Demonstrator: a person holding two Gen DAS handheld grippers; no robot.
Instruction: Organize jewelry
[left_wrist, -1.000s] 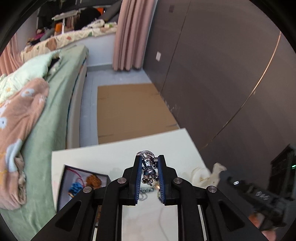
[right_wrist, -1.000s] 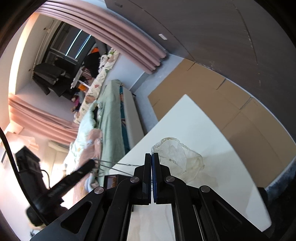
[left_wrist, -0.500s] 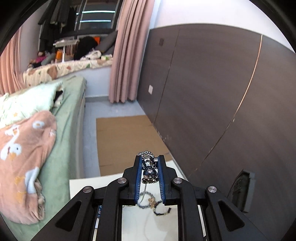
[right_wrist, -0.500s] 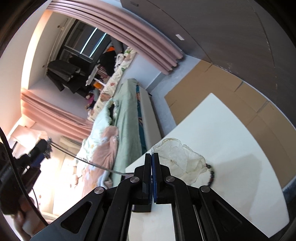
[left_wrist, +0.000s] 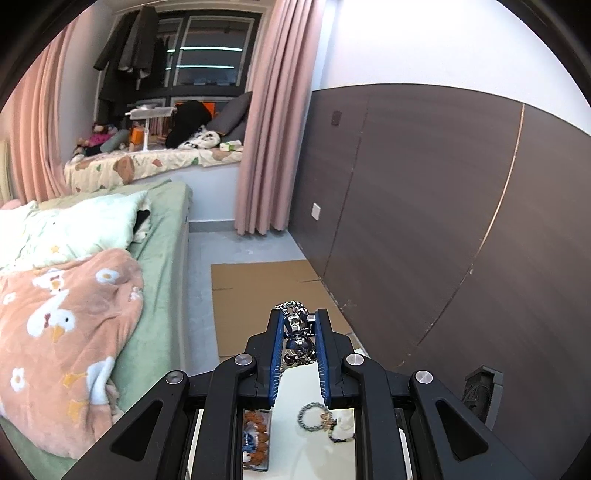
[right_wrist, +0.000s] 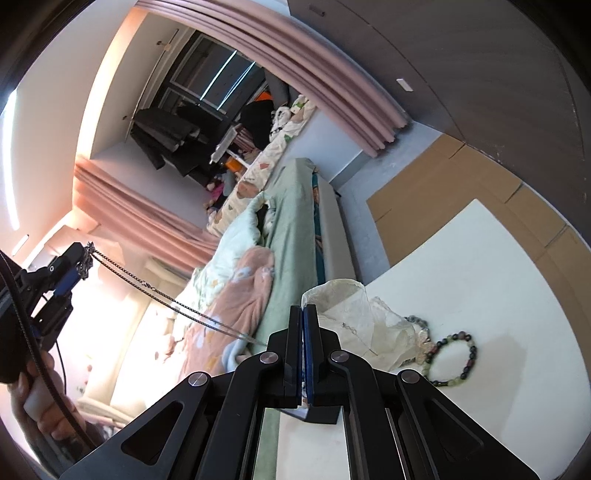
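Bracelets (right_wrist: 452, 360) lie beside crumpled pouch (right_wrist: 354, 317) on table (right_wrist: 498, 280).

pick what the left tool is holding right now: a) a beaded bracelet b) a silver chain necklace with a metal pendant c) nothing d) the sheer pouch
b: the left tool is clamped on a silver chain necklace, its metal pendant sitting between the blue pads, and in the right wrist view the chain stretches from it toward the right tool, while the beaded bracelet lies on the white table.

Left wrist view: looks forward and slightly down along its fingers, high over the white table (left_wrist: 291, 391), toward the bed (left_wrist: 162, 280). Right wrist view: rolled, close above the same table (right_wrist: 480, 280); both share bed (right_wrist: 291, 236) and beaded bracelets (right_wrist: 452, 360).
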